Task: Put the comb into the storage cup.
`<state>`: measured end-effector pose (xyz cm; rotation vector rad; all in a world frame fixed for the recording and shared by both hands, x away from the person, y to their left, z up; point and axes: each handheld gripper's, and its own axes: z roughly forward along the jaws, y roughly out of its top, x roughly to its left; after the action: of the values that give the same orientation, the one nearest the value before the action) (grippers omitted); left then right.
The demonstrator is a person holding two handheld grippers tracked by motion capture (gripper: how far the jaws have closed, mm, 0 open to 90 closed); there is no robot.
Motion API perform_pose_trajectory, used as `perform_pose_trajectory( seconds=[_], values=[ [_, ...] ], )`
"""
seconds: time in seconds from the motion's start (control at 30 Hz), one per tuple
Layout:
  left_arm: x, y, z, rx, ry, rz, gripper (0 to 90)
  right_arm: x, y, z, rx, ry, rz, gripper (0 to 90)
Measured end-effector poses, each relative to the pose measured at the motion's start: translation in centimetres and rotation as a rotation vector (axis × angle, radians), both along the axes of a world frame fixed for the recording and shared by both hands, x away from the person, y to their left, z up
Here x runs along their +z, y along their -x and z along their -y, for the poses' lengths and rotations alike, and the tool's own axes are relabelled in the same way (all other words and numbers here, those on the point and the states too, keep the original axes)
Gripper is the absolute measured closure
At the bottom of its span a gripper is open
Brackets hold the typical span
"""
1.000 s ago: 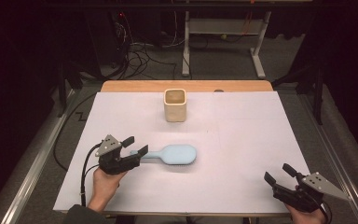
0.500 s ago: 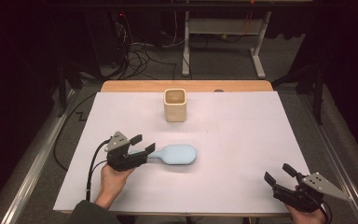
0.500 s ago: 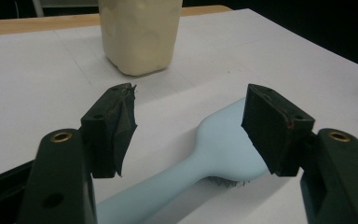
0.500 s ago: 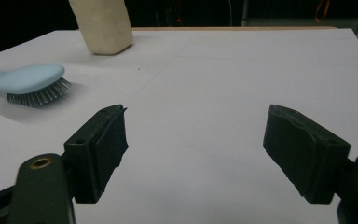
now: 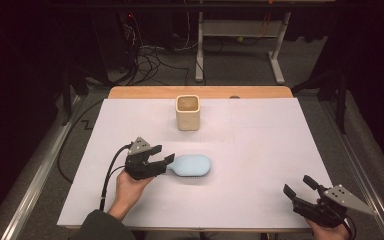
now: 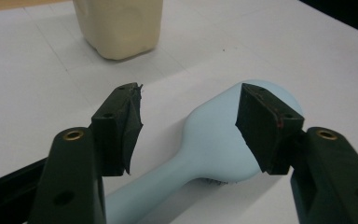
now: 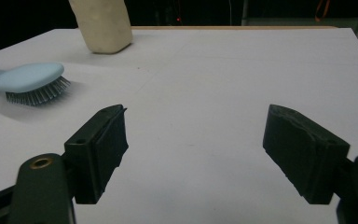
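A light blue hairbrush [image 5: 194, 165] lies bristles down on the white table cover, its handle pointing left. My left gripper [image 5: 164, 154] straddles that handle. In the left gripper view the brush [image 6: 214, 140] runs between the two black jaws, and my left gripper [image 6: 191, 109] has just been closing, with gaps still showing between the pads and the brush. A cream square cup [image 5: 187, 112] stands upright behind the brush. My right gripper [image 5: 297, 184] rests open near the front right corner, with nothing between its jaws [image 7: 196, 114].
The white cover [image 5: 265, 145] spreads over a wooden table whose far edge [image 5: 145, 92] shows. In the right gripper view the brush [image 7: 28, 79] and cup [image 7: 103, 25] sit far off to the left. Dark floor, cables and a metal frame lie beyond the table.
My left gripper has slid right along the table over the brush handle, and its jaws have narrowed a little. The brush, the cup and the right gripper have stayed put.
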<state>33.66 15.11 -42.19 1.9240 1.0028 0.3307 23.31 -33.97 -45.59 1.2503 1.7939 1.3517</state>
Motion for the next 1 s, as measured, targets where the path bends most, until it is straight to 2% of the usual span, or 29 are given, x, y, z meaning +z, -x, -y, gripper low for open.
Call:
perform_pose_trajectory(
  seconds=[0.1, 0.17, 0.33, 0.4, 0.43, 0.47, 0.6, 0.83, 0.93, 1.0],
  values=[
    [0.3, -0.4, 0.3, 0.002, -0.055, -0.007, 43.8, 0.0, 0.0, 0.0, 0.001, 0.000, 0.000, 22.3],
    [0.5, -0.7, 0.5, -0.009, -0.082, -0.029, 45.0, 0.0, 0.0, 0.0, 0.001, 0.000, -0.001, 22.3],
    [1.2, -1.4, 0.8, -0.005, -0.125, -0.070, 46.6, 0.0, 0.0, 0.0, 0.002, 0.000, -0.001, 22.5],
    [1.5, -1.8, 0.8, -0.011, -0.139, -0.099, 47.5, 0.0, 0.0, 0.0, 0.002, 0.002, -0.003, 22.5],
    [1.5, -1.8, 0.8, -0.011, -0.139, -0.099, 48.0, 0.0, 0.0, 0.0, 0.001, 0.001, -0.004, 22.6],
    [1.7, -2.1, 0.8, -0.019, -0.154, -0.118, 48.0, 0.0, 0.0, 0.0, -0.002, 0.000, -0.003, 22.8],
    [2.1, -2.7, 0.9, -0.017, -0.191, -0.152, 50.9, 0.0, 0.0, 0.0, -0.002, 0.004, 0.001, 23.3],
    [1.7, -4.4, 1.5, -0.010, -0.316, -0.225, 65.0, 0.0, 0.0, 0.0, 0.000, 0.004, 0.001, 23.4],
    [1.4, -4.9, 1.4, 0.002, -0.354, -0.254, 68.4, 0.0, 0.0, 0.0, 0.001, 0.004, 0.001, 23.5],
    [1.2, -5.4, 1.2, 0.000, -0.353, -0.287, 69.8, 0.0, 0.0, 0.1, 0.000, 0.003, 0.001, 23.5]
  ],
)
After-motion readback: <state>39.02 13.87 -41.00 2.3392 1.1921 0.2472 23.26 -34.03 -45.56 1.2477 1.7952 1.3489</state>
